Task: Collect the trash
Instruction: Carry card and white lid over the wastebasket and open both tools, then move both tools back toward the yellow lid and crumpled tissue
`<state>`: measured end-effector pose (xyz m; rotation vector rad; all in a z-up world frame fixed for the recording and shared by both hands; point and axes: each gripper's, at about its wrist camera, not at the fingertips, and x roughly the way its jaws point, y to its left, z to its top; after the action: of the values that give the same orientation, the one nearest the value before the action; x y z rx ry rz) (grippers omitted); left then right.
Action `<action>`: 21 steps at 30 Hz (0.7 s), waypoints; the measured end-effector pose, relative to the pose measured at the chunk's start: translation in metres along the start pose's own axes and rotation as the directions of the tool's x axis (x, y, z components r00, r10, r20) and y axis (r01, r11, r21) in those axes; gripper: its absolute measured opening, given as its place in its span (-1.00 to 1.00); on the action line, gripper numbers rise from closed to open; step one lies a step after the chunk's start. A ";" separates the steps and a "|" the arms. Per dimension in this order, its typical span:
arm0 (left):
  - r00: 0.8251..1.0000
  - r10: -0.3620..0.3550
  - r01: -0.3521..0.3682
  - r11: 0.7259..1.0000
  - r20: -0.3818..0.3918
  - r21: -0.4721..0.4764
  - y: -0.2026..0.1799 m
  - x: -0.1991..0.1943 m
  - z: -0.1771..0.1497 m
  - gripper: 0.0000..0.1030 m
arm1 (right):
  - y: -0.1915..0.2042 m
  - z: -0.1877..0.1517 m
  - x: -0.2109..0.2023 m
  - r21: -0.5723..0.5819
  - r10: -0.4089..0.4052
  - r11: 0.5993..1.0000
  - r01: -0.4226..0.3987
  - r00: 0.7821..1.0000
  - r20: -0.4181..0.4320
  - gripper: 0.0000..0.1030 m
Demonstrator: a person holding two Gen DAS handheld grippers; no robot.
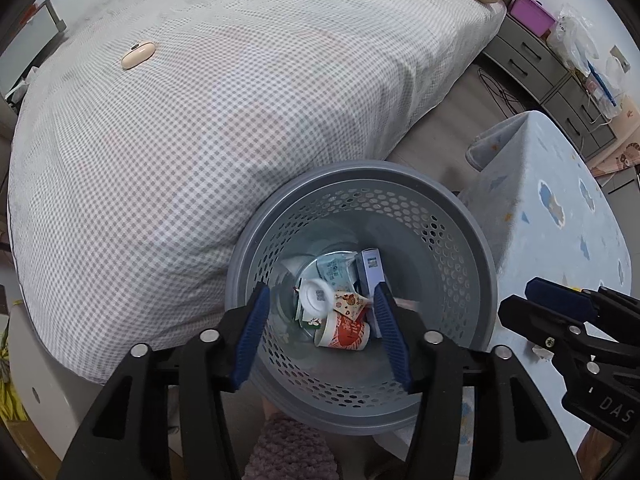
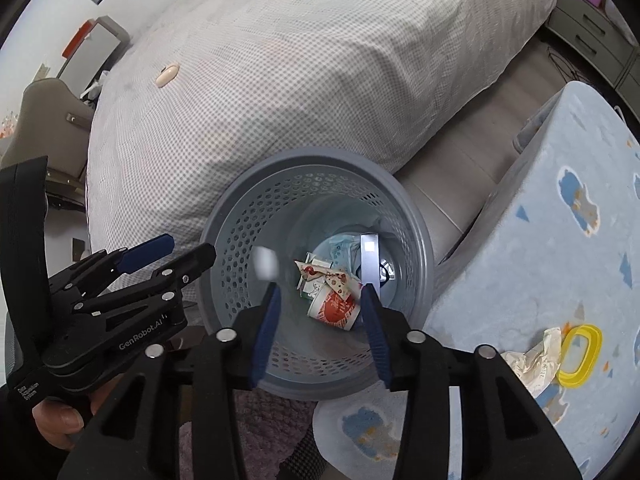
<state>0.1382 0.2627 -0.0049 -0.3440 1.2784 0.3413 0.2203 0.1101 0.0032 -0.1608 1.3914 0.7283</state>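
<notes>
Both the left claw (image 1: pixel 322 312) and the right claw (image 2: pixel 320 300) hang wide apart and empty above the grey perforated bin (image 1: pixel 472 240), where a red-printed paper cup (image 1: pixel 346 334) and wrappers lie.

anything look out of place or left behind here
Yes. A crumpled paper still lies on the blue cloud-print cover beside a yellow ring, outside the grey bin that already holds a cup and wrappers. A small beige case sits alone on the bed.
</notes>
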 end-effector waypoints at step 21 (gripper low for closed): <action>1.000 0.023 -0.023 0.998 0.018 0.051 -0.011 -0.005 -0.004 0.13 | -0.014 -0.008 -0.008 0.050 -0.004 0.999 0.003 1.000 0.020 -0.11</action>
<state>0.1381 0.2510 -0.0003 -0.2826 1.2726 0.3300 0.2219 0.0920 0.0044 -0.1157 1.3885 0.6902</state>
